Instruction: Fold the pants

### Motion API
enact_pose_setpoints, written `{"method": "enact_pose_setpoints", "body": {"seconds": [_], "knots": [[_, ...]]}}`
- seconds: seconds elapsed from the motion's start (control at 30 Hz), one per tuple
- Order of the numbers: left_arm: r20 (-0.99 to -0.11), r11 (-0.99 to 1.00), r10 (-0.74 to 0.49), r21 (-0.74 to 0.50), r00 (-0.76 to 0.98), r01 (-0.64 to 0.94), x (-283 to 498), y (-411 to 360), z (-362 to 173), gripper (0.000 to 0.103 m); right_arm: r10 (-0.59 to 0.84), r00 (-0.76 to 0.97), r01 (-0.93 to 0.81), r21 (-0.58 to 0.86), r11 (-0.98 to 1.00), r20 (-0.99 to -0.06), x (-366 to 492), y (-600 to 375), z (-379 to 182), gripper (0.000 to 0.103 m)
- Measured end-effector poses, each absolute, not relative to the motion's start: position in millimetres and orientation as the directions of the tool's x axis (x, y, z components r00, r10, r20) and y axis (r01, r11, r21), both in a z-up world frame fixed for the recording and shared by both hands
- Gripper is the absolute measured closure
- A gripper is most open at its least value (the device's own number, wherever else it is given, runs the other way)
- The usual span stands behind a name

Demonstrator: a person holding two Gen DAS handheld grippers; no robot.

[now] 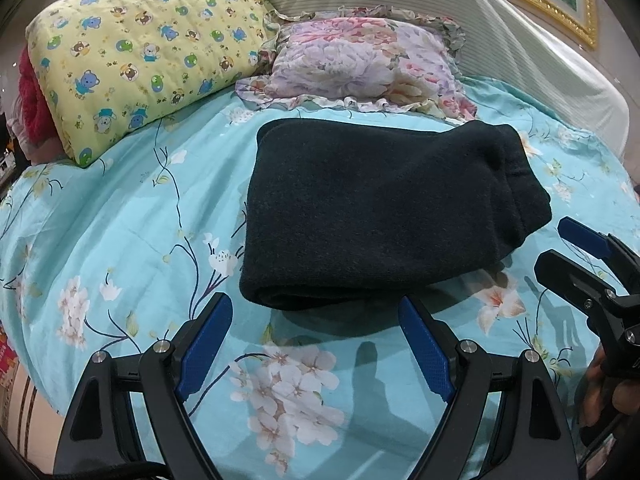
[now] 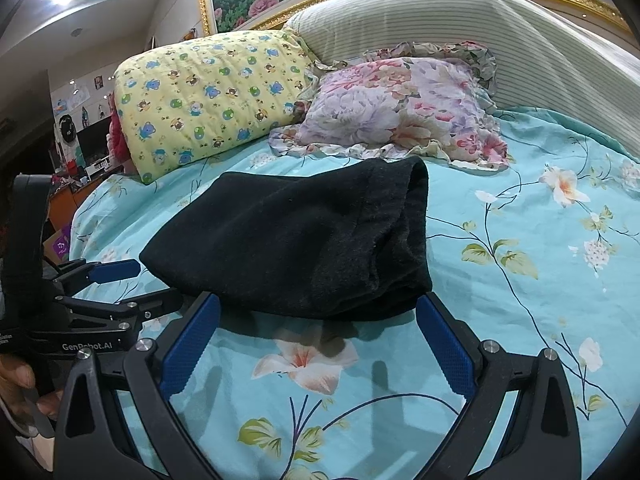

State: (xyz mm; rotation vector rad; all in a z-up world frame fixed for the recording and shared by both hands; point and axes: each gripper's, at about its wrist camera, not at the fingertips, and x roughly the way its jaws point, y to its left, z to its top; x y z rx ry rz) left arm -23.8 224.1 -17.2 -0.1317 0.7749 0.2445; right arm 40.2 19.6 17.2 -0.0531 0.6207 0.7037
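Dark pants [image 1: 384,216] lie folded into a compact thick bundle on the turquoise floral bedsheet [image 1: 120,224]; they also show in the right wrist view [image 2: 296,240]. My left gripper [image 1: 316,312] is open and empty, just in front of the bundle's near edge, above the sheet. My right gripper [image 2: 318,308] is open and empty, its fingertips at the bundle's near edge. The right gripper shows at the right edge of the left wrist view [image 1: 560,244]; the left gripper shows at the left of the right wrist view [image 2: 132,284].
A yellow bear-print pillow [image 1: 140,56] and a floral ruffled pillow [image 1: 360,64] lie behind the pants. A striped cream cushion [image 1: 460,20] leans on the gold-framed headboard. The bed's edge falls away at the left, with room clutter [image 2: 76,152] beyond.
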Motion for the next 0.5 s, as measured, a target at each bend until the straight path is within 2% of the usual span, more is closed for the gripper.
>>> {"method": "enact_pose_setpoints", "body": {"seconds": [0.5], "knots": [[-0.685,0.966,0.181,-0.012,0.706,-0.259,-25.6,218.1,-2.8,0.017,0.600,0.589,-0.627,0.164,0.762,-0.541,38.4,21.3,22.1,0.004]]}}
